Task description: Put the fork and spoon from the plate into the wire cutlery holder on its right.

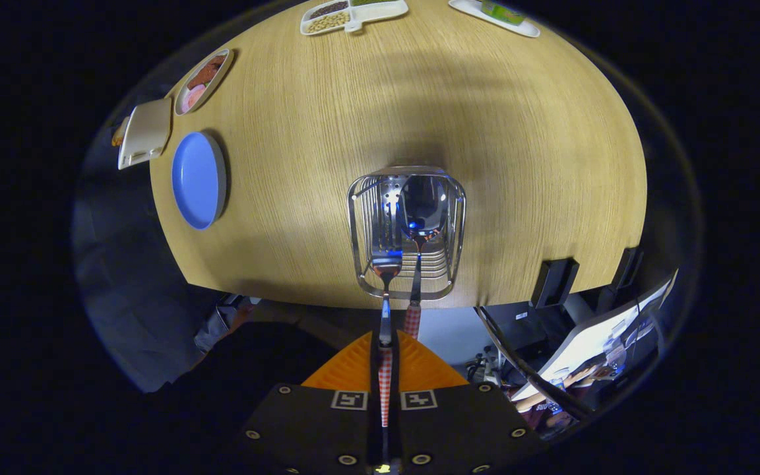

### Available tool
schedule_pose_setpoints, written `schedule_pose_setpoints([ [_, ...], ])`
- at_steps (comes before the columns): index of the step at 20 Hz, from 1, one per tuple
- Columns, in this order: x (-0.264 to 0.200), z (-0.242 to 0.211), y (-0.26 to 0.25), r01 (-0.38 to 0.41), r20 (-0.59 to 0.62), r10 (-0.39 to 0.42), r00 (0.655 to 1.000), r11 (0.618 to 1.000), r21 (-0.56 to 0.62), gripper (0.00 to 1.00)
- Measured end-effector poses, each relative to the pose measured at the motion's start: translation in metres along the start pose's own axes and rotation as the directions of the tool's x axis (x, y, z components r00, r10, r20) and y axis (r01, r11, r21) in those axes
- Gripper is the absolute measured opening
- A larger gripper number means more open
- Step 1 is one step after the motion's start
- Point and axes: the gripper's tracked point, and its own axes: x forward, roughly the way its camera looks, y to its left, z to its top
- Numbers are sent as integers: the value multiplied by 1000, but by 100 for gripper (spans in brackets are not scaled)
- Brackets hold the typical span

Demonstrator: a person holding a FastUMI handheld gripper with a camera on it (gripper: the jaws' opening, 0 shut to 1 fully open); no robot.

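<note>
A pale wood-grain table (367,119) with a rounded outline lies beneath the gripper, dark floor showing past its near edge. On the table, close to that near edge, stands the chrome wire cutlery holder (406,231), seen from above with its open mouth facing the camera. The gripper (384,356), with orange fingers (350,369) on black bodies, is clenched on the red-and-white checked handle of a steel fork (386,290); both fingers press on the handle, and the tines point down, just over the near rim of the holder. A steel spoon (421,211) with a matching checked handle already stands in the holder, its bowl deep inside and its handle leaning out beside the fork. The round blue plate (198,179) lies at the table's left edge, bare, well apart from the holder. Small snack dishes line the far and left edges. The step in hand appears to be the second placement, the fork. The next move calls for lowering the tines inside the wire walls, clear of the spoon, before the fingers part.
</note>
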Motion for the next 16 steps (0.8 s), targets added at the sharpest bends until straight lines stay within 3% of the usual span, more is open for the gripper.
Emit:
schedule_pose_setpoints([
  [4,-1,-3,2,9,-54,-11,998,999,-32,4],
  [9,-6,8,8,-42,-55,42,998,999,-9,6],
  [16,-7,11,2,-33,-41,32,999,999,-5,11],
])
